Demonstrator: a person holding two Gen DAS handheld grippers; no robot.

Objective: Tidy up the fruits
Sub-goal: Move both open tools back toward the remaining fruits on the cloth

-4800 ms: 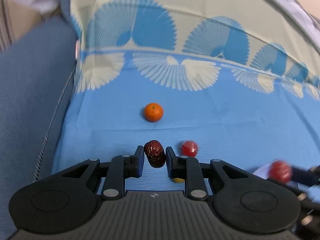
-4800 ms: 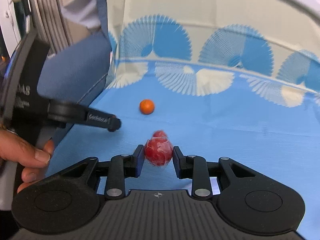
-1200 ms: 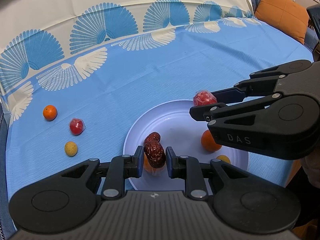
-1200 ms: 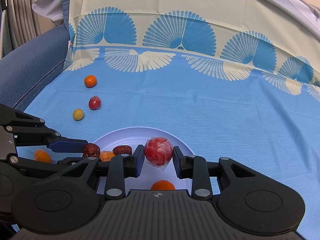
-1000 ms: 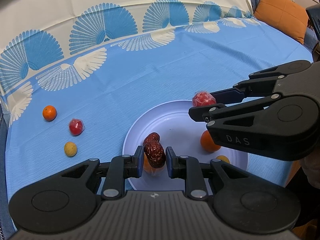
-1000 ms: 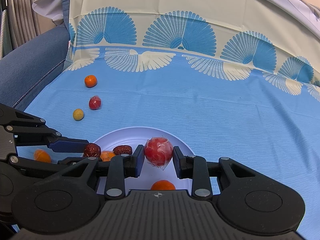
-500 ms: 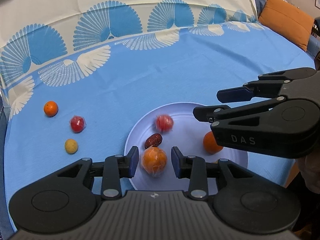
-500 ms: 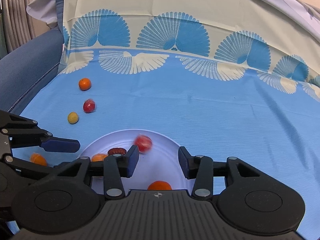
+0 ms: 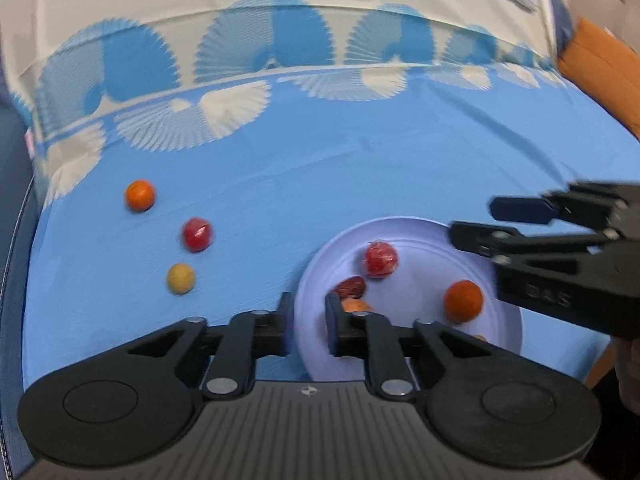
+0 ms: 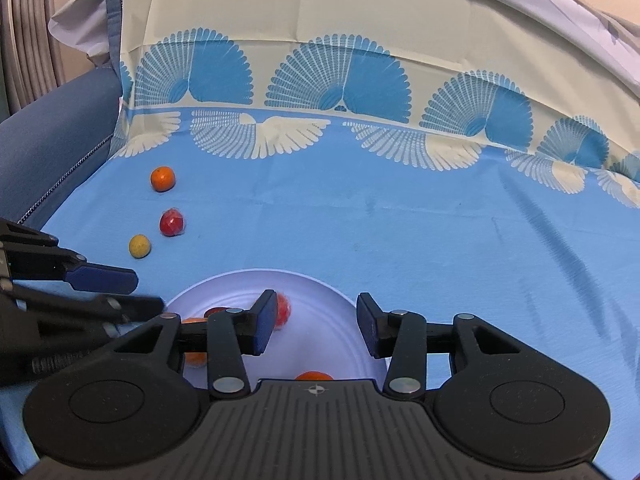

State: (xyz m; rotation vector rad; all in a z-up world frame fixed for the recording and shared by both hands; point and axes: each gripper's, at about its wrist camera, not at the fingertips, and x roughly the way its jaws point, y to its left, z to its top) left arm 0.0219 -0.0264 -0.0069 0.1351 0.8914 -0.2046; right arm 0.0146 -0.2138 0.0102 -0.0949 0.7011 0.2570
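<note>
White plate (image 9: 424,236) sits on the blue cloth (image 9: 360,176) below both my grippers, holding a wrapped red fruit (image 9: 380,260), a dark date (image 9: 352,287) and two oranges (image 9: 463,301). My left gripper (image 9: 307,322) hangs at the plate's near-left rim and my right gripper (image 10: 316,322) over its middle, jaws of both spread apart and holding nothing. Off to the left on the cloth lie a third orange (image 10: 163,179), a red fruit (image 10: 172,222) and a small yellow fruit (image 10: 139,246), well apart from the plate.

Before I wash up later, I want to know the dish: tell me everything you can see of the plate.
The plate is round, pale lavender-white, shallow, with faint concentric ridges and a raised rim; the material looks like plastic or paper. It lies flat on the blue cloth near its front edge. Several small fruits rest in it. Both open grippers hover over it; its near part is hidden.
</note>
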